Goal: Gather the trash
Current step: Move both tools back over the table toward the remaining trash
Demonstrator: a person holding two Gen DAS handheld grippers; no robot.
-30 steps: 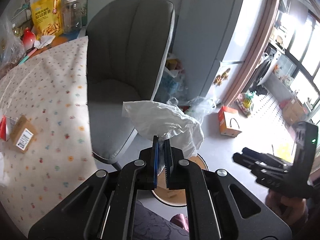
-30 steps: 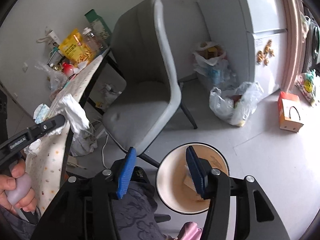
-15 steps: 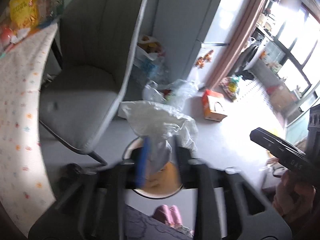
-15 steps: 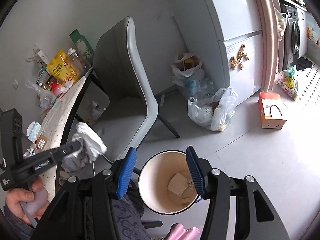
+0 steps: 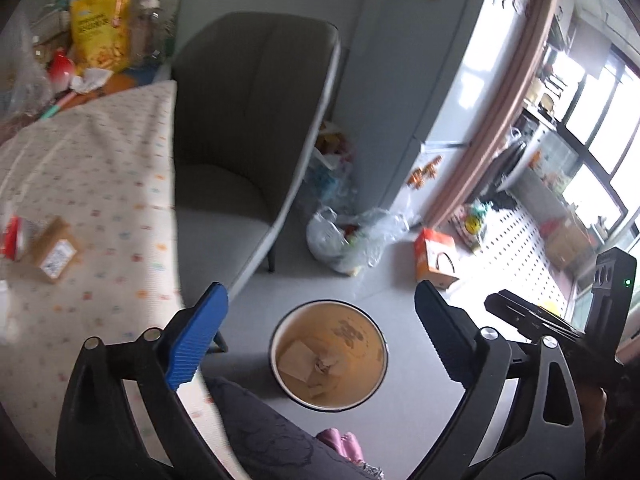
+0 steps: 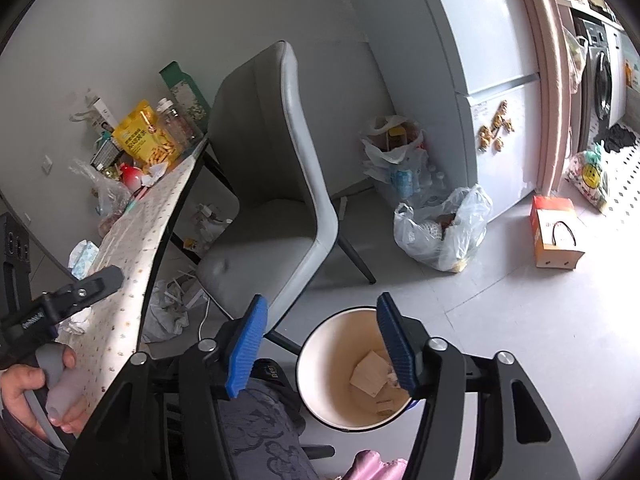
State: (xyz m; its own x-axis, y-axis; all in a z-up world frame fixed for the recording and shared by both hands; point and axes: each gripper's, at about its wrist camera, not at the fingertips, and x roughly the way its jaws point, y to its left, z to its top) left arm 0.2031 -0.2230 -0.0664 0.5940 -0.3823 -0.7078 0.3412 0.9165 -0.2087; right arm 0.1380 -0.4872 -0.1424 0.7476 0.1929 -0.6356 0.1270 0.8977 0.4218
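The left tongs (image 5: 320, 336) are opening wide with nothing between the blue pads, and they are hanging directly above the trash bin (image 5: 328, 354) on the floor. The right tongs (image 6: 320, 344) are also opening, roughly half spread and empty, with one pad overlapping the bin rim (image 6: 340, 426) in the right wrist view. The bin is holding cardboard scraps (image 5: 308, 364) at its bottom; crumpled paper lies among them, but other contents are too blurred to identify. The person's dark patterned trouser leg (image 5: 272, 436) is covering the floor just beside the bin, and only a pink tip of footwear is showing. On the worktop (image 5: 100, 168), a small cardboard box (image 5: 54, 250) is lying near the edge, beside a red item cut off by the frame border. Snack packets and bottles are crowding the far end. A grey chair (image 5: 244, 128) is standing against the worktop edge, near the bin. A clear plastic bag (image 6: 440, 228) of refuse is sitting on the floor by the refrigerator, leaving open floor between it and the bin.
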